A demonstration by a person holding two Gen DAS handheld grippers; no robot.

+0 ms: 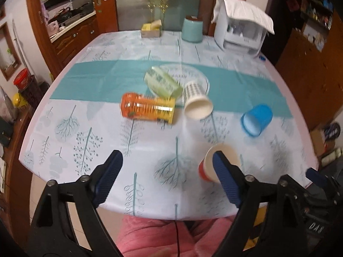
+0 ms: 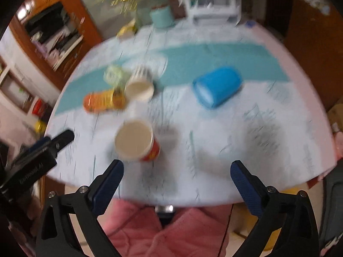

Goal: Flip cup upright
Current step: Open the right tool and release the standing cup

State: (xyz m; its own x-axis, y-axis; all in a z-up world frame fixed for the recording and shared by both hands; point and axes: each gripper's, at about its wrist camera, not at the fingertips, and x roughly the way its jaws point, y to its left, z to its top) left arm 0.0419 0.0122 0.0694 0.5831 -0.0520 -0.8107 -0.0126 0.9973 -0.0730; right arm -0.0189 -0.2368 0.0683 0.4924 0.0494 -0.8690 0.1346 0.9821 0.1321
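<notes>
**Cups: one upright, four still down**

The red cup (image 2: 137, 142) is seen standing upright near the front of the table (image 1: 150, 171). Four are left on their sides farther back: the blue cup (image 1: 256, 120), white cup (image 1: 197, 103), orange cup (image 1: 148, 108) and green cup (image 1: 161, 83). The left claw (image 1: 167, 177) and right claw (image 2: 176, 182) are held wide open, with nothing gripped.

Tree-print tablecloth (image 1: 70, 126) on table, wooden doorframe (image 1: 34, 21), frosted glass door (image 1: 133, 6), dark wooden cabinet (image 1: 308, 64)
</notes>
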